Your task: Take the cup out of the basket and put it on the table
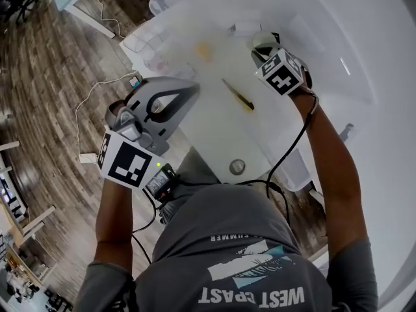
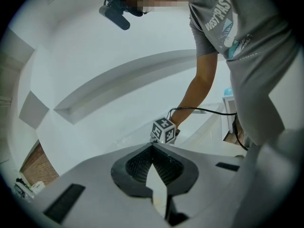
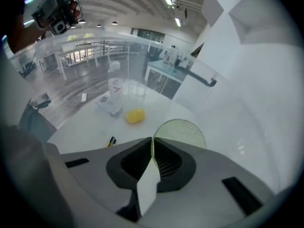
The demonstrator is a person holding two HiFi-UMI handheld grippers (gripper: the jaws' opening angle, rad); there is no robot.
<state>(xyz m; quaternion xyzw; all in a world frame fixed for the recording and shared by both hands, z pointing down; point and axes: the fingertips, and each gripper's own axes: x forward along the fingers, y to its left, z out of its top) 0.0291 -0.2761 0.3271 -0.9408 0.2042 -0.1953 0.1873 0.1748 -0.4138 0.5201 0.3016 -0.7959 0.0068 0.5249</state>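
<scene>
White glossy table (image 1: 214, 135); right gripper (image 3: 151, 140) pinches rim of round dimpled translucent cup (image 3: 185, 129); left gripper (image 2: 153, 146) closed, empty.

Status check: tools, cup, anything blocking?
Left tool shut, empty. Right tool shut on cup rim. Yellow object and pen on table, apart from cup.

steep overhead pov (table (image 1: 214, 135) shared)
</scene>
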